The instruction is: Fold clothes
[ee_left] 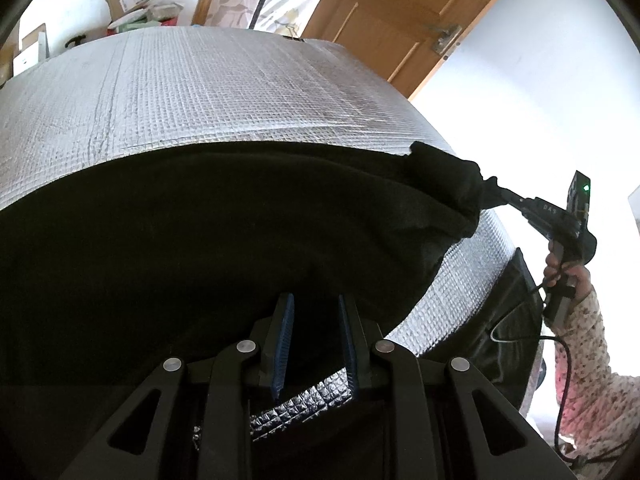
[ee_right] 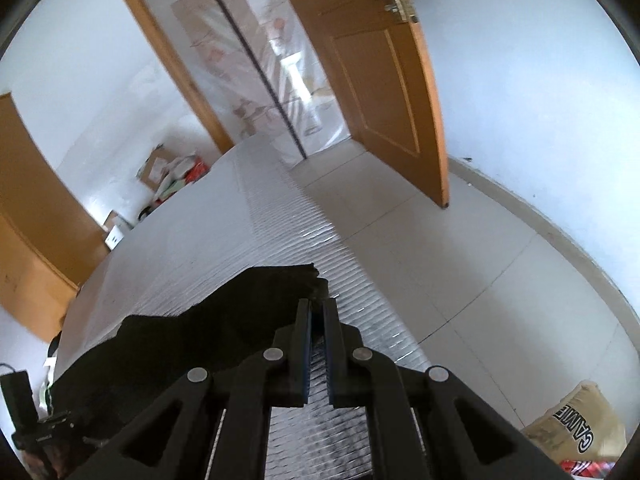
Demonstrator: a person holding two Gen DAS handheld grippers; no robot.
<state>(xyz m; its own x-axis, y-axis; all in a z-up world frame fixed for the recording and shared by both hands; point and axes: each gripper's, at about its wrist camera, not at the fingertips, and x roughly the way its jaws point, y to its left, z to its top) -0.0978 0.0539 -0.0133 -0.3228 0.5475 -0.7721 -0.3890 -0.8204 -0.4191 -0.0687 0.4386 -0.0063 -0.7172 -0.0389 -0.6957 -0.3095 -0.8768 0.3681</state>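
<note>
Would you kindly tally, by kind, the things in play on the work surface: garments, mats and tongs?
Black garment: 1
Silver quilted mat: 1
Tongs: 2, left tongs and right tongs, the right shut on the garment's corner
Total: 4

The surface (ee_left: 200, 92) is covered edge to edge by a silver quilted foil mat (ee_right: 224, 236) with a fine grid of squares. A black garment (ee_left: 200, 220) lies spread across its near part, one corner lifted off the mat at the right. The far part of the mat is bare.
</note>
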